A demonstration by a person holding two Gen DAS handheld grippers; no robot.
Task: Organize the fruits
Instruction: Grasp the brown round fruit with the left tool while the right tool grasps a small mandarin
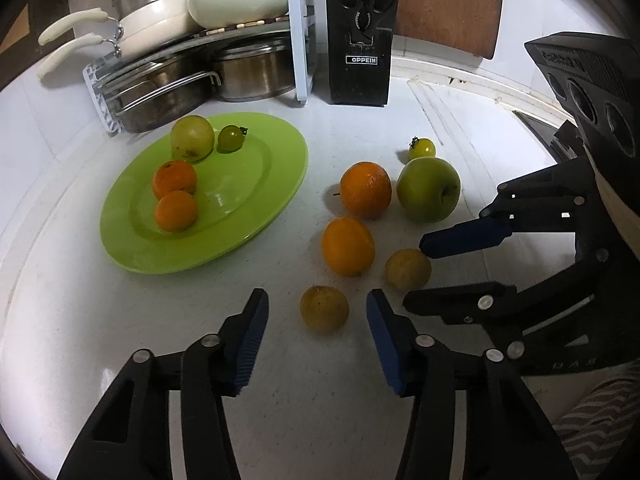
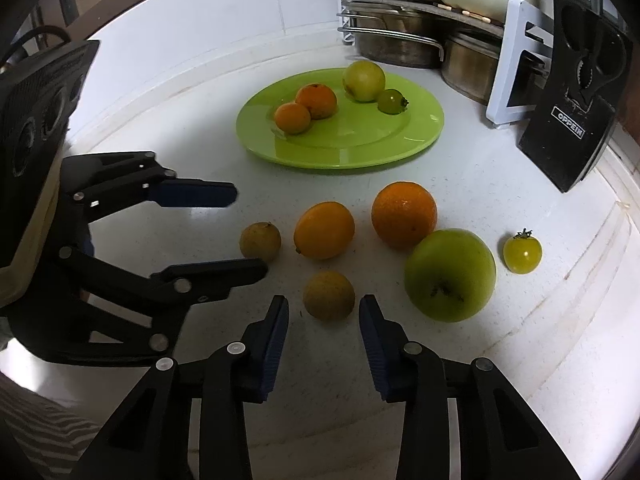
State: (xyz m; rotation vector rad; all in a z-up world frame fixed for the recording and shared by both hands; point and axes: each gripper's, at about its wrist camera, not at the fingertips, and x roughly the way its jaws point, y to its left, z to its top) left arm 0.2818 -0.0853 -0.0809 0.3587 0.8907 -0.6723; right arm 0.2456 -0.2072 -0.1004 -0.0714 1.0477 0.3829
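Brown-yellow small fruit [image 1: 324,309] is framed, untouched, between the left tool's [image 1: 317,338] parted jaws; another [image 2: 329,295] between the right tool's [image 2: 323,334].

Black linkages and blue ribbed pads on left gripper [image 1: 316,312] and right gripper [image 2: 324,316]. Dull yellow-brown, speckled fruit [image 1: 324,309] between the left jaws; a like-coloured fruit [image 2: 329,295] between the right jaws. Beyond the jaws: bright orange citrus [image 1: 348,246], deeper orange [image 1: 365,189], green apple [image 1: 428,190], yellow-green cherry tomato [image 1: 422,148]. Lime-green plate [image 1: 256,200]. White speckled counter [image 1: 60,320]. Black knife block [image 1: 358,40] with white lettering.
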